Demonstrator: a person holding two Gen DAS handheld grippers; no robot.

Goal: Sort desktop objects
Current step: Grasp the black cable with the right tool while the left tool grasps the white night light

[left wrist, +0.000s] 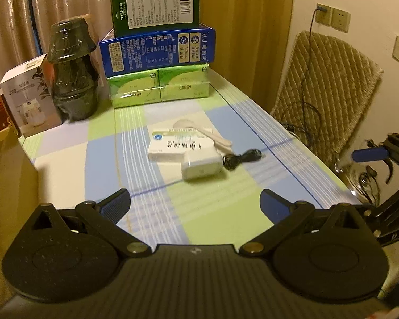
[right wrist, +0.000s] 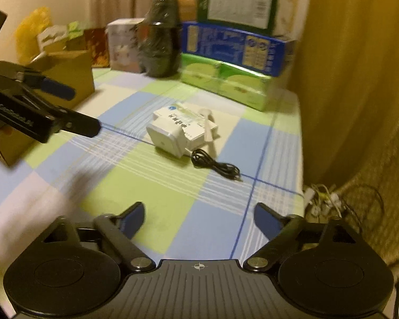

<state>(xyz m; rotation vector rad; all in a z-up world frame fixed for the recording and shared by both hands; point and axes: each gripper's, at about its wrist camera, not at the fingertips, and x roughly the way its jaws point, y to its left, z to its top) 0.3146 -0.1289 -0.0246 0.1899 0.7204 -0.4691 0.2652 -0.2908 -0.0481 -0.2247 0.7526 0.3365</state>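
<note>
Both tongs, left (left wrist: 195,203) and right (right wrist: 199,216), gape wide and hold nothing above the desk (left wrist: 212,212); the green box (left wrist: 155,6) reads "TERUN"

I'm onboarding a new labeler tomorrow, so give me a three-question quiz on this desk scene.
1. True or false: the left gripper holds the white charger.
2. What lies under the blue box: A) green packs B) a spoon C) a cable?
3. Fill in: the black cable lies on the table beside the white ____.

Key: 1 false, it is open and empty, as is the right gripper. 2 A, green packs. 3 charger.
</note>
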